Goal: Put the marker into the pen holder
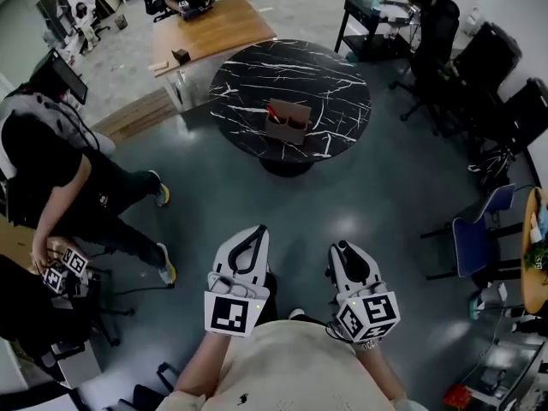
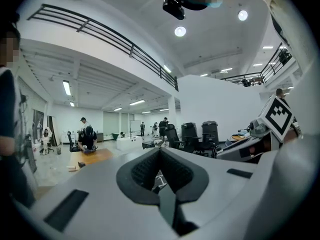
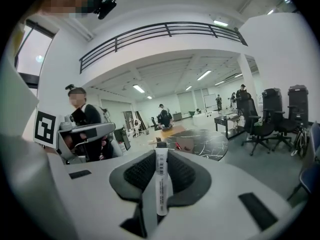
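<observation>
A round black marble table [image 1: 342, 84] stands far ahead, with a brown pen holder [image 1: 287, 125] on it. Near, the left gripper [image 2: 160, 154] is closed on nothing. The right gripper [image 3: 160, 154] pinches a white marker [image 3: 161, 184] along its barrel. The marker is probably light, stiff and smooth, so it may slip.

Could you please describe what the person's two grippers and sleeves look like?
Both the left gripper and right gripper have rounded white shells, black ribbed pads and a cube of black-and-white square markers. The person wears a cream top.
</observation>
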{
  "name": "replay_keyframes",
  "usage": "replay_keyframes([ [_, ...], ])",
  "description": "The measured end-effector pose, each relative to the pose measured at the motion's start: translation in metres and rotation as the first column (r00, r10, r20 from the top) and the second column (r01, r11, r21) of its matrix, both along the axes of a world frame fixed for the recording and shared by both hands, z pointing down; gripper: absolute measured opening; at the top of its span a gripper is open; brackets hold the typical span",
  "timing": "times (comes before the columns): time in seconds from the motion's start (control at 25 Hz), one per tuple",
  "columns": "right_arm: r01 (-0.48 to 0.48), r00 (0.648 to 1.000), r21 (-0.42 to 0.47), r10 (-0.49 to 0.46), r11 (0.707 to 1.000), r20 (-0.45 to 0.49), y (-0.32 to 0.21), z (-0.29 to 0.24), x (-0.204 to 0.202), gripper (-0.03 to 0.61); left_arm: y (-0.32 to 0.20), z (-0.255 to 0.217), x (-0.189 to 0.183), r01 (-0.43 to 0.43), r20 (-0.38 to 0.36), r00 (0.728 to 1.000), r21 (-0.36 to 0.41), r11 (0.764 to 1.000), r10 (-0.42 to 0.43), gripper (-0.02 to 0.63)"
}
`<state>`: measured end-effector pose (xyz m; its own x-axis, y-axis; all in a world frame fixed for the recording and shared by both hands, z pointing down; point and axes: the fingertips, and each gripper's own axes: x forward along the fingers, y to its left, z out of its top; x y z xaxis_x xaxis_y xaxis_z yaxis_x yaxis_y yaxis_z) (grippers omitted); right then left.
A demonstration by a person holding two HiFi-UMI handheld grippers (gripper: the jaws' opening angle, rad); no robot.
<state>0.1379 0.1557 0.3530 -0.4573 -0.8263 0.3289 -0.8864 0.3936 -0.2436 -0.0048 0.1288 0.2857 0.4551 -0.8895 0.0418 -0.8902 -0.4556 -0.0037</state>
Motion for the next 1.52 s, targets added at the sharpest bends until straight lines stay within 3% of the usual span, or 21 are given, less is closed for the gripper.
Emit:
replay_keyframes([
  [0.16, -0.031, 1.000, 0.002, 0.031, 1.000, -0.004, -0.067, -0.008, -0.030, 0.087, -0.063, -0.006, -0.025, -0.111, 0.166, 0.981, 0.054, 0.992, 0.100, 0.010],
  [0.2, -0.038, 0.999, 0.003, 0.038, 0.999, -0.004, -0.081, -0.009, -0.039, 0.087, -0.076, -0.005, -0.033, -0.124, 0.176, 0.978, 0.055, 0.991, 0.113, 0.009],
  [0.48, 0.001, 1.000, -0.031, -0.002, 1.000, -0.010, -0.142, 0.003, -0.088, 0.087, -0.146, 0.006, -0.068, -0.127, 0.166, 0.979, 0.042, 0.991, 0.119, 0.010],
  [0.68, -0.007, 1.000, -0.062, 0.006, 0.998, -0.019, -0.194, 0.025, -0.081, 0.089, -0.195, 0.033, -0.070, -0.041, -0.067, 0.997, -0.058, 0.997, 0.037, 0.010],
  [0.76, -0.011, 1.000, -0.076, 0.010, 0.997, -0.018, -0.217, 0.034, -0.073, 0.087, -0.212, 0.041, -0.066, -0.044, -0.030, 0.999, -0.074, 0.996, 0.042, 0.009],
  [0.88, -0.016, 1.000, -0.095, 0.016, 0.995, -0.002, -0.258, 0.046, -0.061, 0.089, -0.241, 0.051, -0.058, -0.070, 0.135, 0.988, -0.070, 0.995, 0.079, 0.010],
  [1.04, 0.041, 0.999, -0.089, -0.040, 0.995, 0.007, -0.324, 0.053, -0.052, 0.089, -0.295, 0.055, -0.049, 0.044, -0.012, 0.999, -0.125, 0.991, -0.046, 0.011],
  [1.24, 0.106, 0.994, -0.035, -0.106, 0.994, -0.002, -0.404, 0.058, -0.046, 0.088, -0.360, 0.064, -0.040, 0.107, 0.003, 0.994, -0.156, 0.982, -0.108, 0.009],
  [1.52, 0.100, 0.995, -0.054, -0.100, 0.994, -0.003, -0.466, 0.076, -0.041, 0.089, -0.402, 0.081, -0.032, 0.147, 0.022, 0.989, -0.199, 0.969, -0.146, 0.010],
])
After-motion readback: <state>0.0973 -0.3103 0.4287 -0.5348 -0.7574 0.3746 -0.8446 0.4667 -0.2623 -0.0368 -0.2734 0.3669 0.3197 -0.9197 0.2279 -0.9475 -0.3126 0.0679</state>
